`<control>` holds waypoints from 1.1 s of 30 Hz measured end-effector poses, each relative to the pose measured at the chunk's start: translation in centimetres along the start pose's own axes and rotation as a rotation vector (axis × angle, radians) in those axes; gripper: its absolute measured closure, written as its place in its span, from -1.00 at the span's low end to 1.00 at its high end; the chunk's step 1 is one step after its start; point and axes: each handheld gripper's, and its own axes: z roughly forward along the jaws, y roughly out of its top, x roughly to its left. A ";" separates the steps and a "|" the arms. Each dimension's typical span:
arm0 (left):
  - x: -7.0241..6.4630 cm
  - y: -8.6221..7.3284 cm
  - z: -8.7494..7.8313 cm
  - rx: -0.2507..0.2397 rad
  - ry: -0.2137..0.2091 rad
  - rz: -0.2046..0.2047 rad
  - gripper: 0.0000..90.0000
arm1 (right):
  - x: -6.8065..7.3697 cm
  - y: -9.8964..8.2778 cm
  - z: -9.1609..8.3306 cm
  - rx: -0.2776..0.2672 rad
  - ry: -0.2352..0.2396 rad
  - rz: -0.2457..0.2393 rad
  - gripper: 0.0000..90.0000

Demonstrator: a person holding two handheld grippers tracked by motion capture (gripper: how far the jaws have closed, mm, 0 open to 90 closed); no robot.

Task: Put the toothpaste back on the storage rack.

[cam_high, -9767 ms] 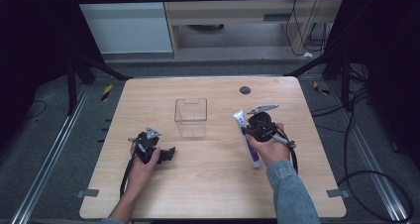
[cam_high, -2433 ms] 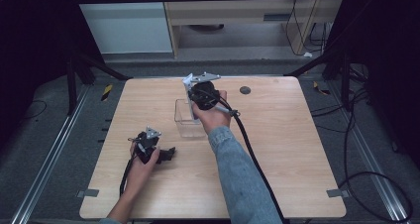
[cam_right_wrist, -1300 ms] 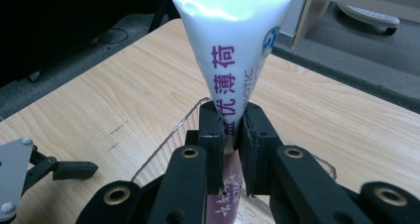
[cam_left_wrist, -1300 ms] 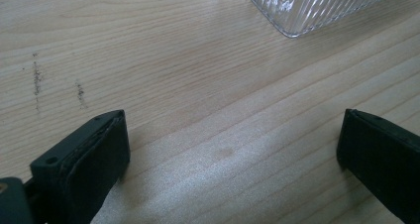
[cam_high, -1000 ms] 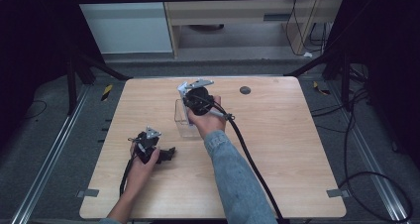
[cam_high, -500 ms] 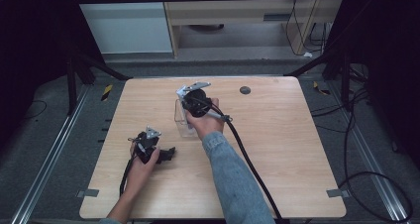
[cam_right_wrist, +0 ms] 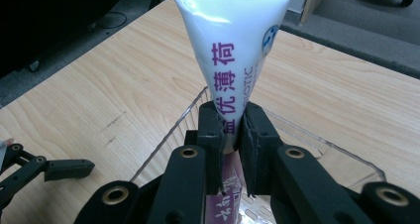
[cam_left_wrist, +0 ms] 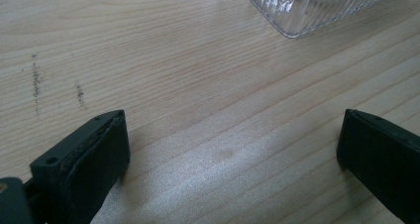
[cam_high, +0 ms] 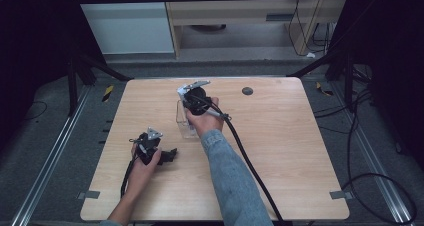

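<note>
Pinching a soft white tube (cam_right_wrist: 233,45) between its black jaws, the right gripper (cam_right_wrist: 232,130) holds it upright over the clear box (cam_right_wrist: 317,144), its lower end already down inside the rim, a grip that seems meant to stand it in there. Its jaws are closed tight on the tube's flat middle, where the glossy plastic carries purple print and tapers toward the jaws. Ribbed and transparent, the box (cam_high: 184,123) sits mid-table (cam_high: 300,151). The left gripper (cam_high: 167,155) rests on the pale wood grain near the box, jaws wide apart and holding nothing, apparently parked out of the way.
</note>
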 end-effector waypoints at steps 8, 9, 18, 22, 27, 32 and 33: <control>0.1 0.0 0.0 0.000 -0.003 0.002 -1.00 | 0.4 0.5 0.8 0.009 -0.015 -0.008 0.78; 0.1 0.0 0.0 0.000 -0.003 0.002 -1.00 | 0.4 0.5 0.8 0.009 -0.015 -0.008 0.78; 0.1 0.0 0.0 0.000 -0.004 0.003 -1.00 | 0.9 0.7 1.5 0.018 -0.015 -0.016 0.77; 0.1 0.0 0.0 0.000 -0.004 0.003 -1.00 | 1.0 0.8 1.6 0.019 -0.017 -0.021 0.77; 0.1 0.0 0.0 0.000 -0.004 0.002 -1.00 | 1.1 0.8 1.6 0.023 -0.016 -0.020 0.76; 0.1 0.0 0.0 0.000 -0.004 0.002 -1.00 | 1.0 0.8 1.6 0.024 -0.015 -0.019 0.76; 0.1 0.0 0.0 -0.001 -0.004 0.002 -1.00 | 1.0 0.8 1.6 0.022 -0.016 -0.018 0.76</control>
